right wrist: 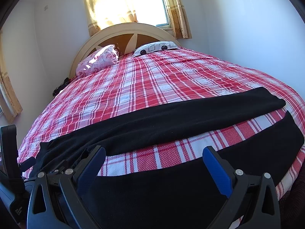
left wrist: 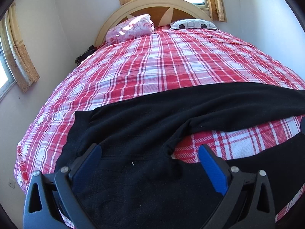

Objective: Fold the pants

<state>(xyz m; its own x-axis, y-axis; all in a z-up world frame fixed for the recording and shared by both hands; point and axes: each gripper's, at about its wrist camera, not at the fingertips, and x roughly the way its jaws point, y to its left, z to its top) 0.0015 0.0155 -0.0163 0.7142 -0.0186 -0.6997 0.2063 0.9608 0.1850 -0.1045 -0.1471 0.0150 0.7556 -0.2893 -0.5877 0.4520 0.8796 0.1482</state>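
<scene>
Black pants (left wrist: 144,126) lie spread across the near end of a bed with a red and white plaid cover (left wrist: 156,63). Their waist and crotch sit under my left gripper (left wrist: 149,150), which hangs open just above the cloth with nothing between its blue pads. The two legs run off to the right with a strip of plaid showing between them. In the right wrist view the far leg (right wrist: 171,118) and the near leg (right wrist: 171,187) both show. My right gripper (right wrist: 154,152) is open over the near leg. The left gripper's body (right wrist: 11,171) shows at the left edge.
A pink pillow (left wrist: 131,28) and a white patterned pillow (left wrist: 192,24) rest against the curved headboard (left wrist: 152,2). Curtained windows stand behind the bed and on the left wall. A dark bundle (left wrist: 84,55) sits between the bed's left side and the wall. White walls close in on both sides.
</scene>
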